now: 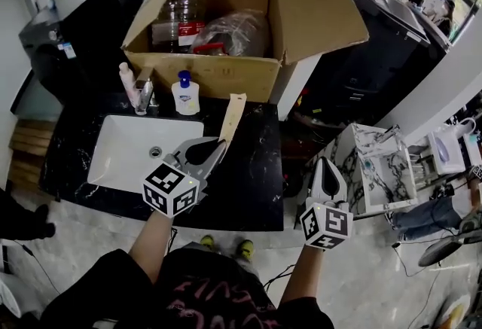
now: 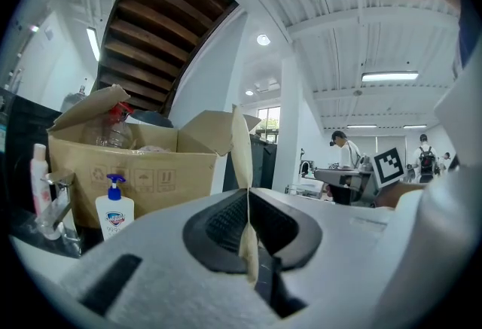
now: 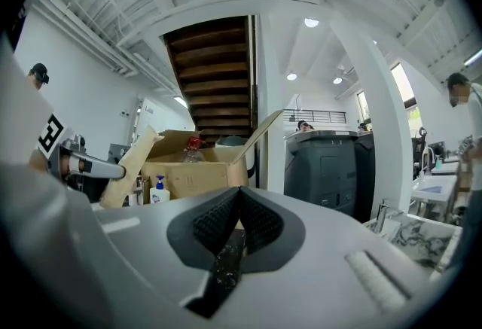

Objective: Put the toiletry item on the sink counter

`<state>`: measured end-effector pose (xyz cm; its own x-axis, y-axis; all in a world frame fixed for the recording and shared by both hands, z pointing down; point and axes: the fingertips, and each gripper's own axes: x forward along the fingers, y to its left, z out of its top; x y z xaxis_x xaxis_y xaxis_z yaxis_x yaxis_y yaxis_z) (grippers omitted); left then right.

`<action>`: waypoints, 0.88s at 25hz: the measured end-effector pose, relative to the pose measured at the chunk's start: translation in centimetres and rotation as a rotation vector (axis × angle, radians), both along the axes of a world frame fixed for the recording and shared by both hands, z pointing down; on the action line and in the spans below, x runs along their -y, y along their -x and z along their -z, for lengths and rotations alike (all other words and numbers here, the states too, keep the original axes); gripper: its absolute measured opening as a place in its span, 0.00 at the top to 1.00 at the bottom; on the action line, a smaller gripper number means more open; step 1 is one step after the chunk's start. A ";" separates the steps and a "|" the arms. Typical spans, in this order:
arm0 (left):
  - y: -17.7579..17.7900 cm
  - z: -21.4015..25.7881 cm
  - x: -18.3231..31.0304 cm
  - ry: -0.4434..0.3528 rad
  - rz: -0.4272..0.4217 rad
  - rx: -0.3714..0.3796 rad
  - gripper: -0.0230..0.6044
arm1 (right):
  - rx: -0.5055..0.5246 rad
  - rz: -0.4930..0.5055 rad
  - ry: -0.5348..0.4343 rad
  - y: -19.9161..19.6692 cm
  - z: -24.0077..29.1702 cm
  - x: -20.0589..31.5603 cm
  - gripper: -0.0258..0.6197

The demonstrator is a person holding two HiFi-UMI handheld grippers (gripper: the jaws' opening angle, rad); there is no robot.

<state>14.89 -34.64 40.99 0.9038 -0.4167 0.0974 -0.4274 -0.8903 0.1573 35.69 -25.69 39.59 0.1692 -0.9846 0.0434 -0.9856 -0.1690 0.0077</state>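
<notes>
My left gripper (image 1: 218, 145) is shut on the lower end of a long flat beige toiletry item (image 1: 232, 116). It hangs over the black marble counter (image 1: 248, 184), just right of the white sink basin (image 1: 124, 158). In the left gripper view the item (image 2: 241, 162) stands edge-on, pinched between the jaws of the left gripper (image 2: 247, 199). My right gripper (image 1: 323, 164) is shut with nothing in it, off the counter's right edge. The right gripper view shows the right gripper (image 3: 239, 198) with its pads closed together, and the beige item (image 3: 120, 169) at the left.
An open cardboard box (image 1: 218, 75) with bottles and a plastic bag inside stands at the counter's back. In front of it are a pump soap bottle (image 1: 185, 94), a faucet (image 1: 144, 94) and a pink bottle (image 1: 127, 82). A white marbled stand (image 1: 376, 162) is on the right.
</notes>
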 end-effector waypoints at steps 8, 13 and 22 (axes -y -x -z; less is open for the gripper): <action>-2.8 0.7 -0.9 0.001 0.093 -0.008 0.95 | 0.010 0.091 -0.024 -3.6 0.9 1.1 0.94; -4.5 1.1 -0.9 0.000 0.140 -0.007 0.95 | 0.033 0.151 -0.029 -5.0 0.7 2.1 0.94; -5.3 -1.5 -0.6 0.048 0.202 0.053 0.95 | 0.051 0.223 -0.035 -5.5 0.3 3.8 0.94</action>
